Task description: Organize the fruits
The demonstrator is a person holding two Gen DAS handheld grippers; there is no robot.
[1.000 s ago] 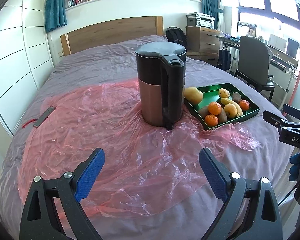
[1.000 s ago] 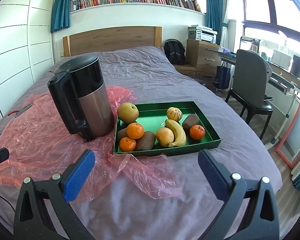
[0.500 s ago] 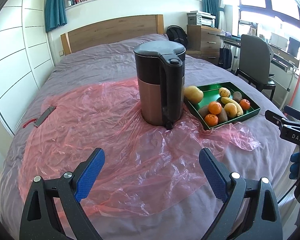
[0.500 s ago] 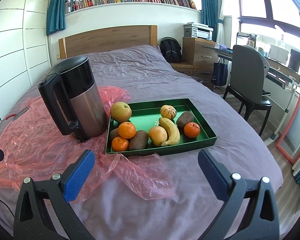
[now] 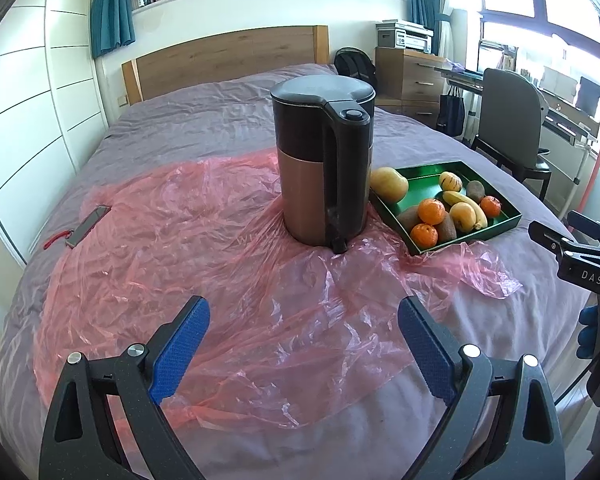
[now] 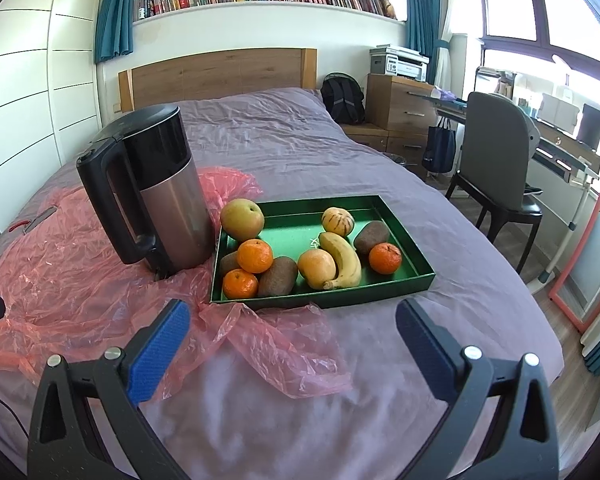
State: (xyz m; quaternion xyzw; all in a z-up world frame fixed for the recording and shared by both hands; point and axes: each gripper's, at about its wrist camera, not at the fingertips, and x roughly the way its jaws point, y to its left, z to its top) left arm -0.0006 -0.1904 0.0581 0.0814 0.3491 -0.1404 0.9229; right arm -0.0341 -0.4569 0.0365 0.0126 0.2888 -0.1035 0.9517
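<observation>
A green tray (image 6: 410, 237) lies on the bed and holds several fruits: a pear (image 6: 242, 219), three oranges (image 6: 255, 255), a banana (image 6: 344, 258), brown kiwis (image 6: 278, 276) and a striped melon (image 6: 337, 221). The tray also shows in the left wrist view (image 5: 504, 220). My right gripper (image 6: 293, 320) is open and empty, in front of the tray. My left gripper (image 5: 303, 320) is open and empty, over pink plastic sheet (image 5: 220, 264), facing the kettle (image 5: 324, 168). The right gripper also shows at the right edge of the left wrist view (image 5: 556, 236).
A black and steel kettle (image 6: 152, 192) stands on the pink sheet (image 6: 80, 280), touching the tray's left side. A small grey tool with a red loop (image 5: 85, 227) lies at the bed's left. A chair (image 6: 496, 172) and desk stand to the right of the bed.
Both grippers have moved slightly closer to the kettle and tray. Both stay open and empty. Nothing on the bed has moved.
</observation>
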